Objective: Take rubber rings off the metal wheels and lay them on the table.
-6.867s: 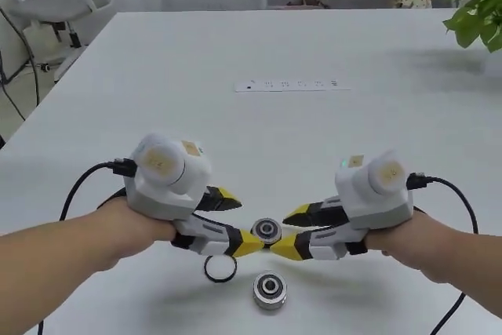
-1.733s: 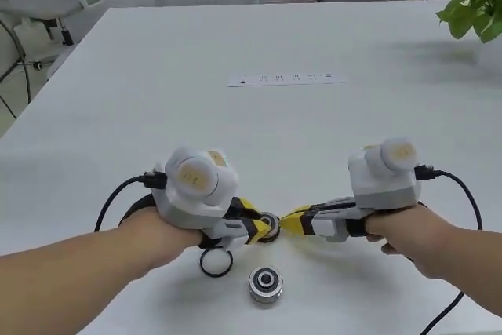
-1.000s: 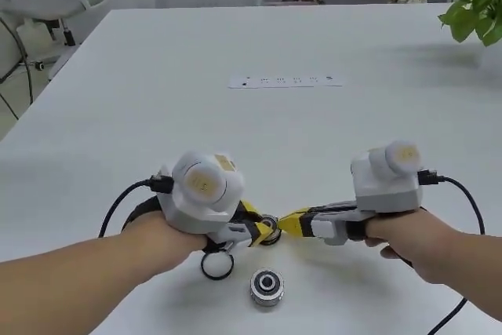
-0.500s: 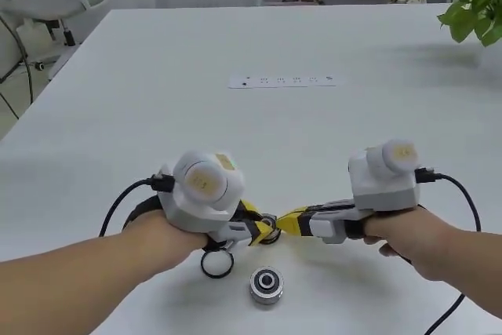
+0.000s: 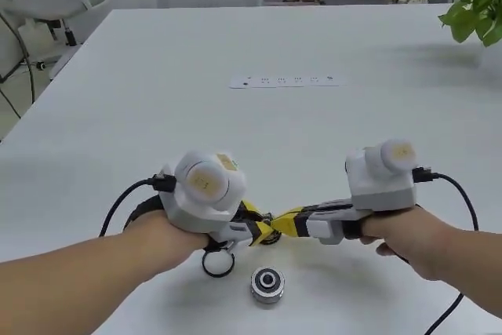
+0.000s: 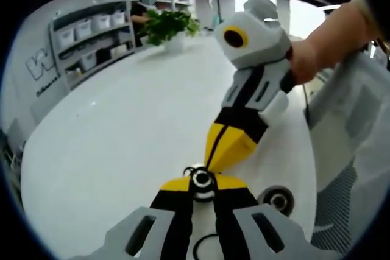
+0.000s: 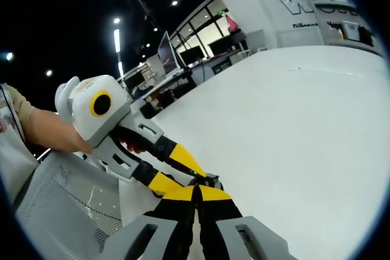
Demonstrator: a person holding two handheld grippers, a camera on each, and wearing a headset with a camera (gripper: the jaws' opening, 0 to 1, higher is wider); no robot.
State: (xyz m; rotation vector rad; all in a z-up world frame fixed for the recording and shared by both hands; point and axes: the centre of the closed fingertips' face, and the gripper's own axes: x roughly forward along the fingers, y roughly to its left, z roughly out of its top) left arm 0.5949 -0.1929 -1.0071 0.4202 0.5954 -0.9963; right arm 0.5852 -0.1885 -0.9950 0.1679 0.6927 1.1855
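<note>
The wheel (image 6: 202, 179) stays clamped in the left gripper (image 5: 257, 230) near the table's (image 5: 235, 139) front edge. The right gripper (image 7: 195, 190), jaws pressed together, has edged in to the wheel's rim, and the two sets of tips largely hide the wheel from the head view. A loose ring (image 5: 219, 263) and a second wheel (image 5: 267, 283) lie just nearer the person, and a power strip (image 5: 286, 81) lies well beyond.

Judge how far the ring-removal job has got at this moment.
Done: one rubber ring lies loose on the table. In hand: the left gripper clamps a metal wheel while the right gripper, jaws closed, meets its rim. Left: that wheel's ring, and perhaps the second wheel; its rim is too small to judge.
</note>
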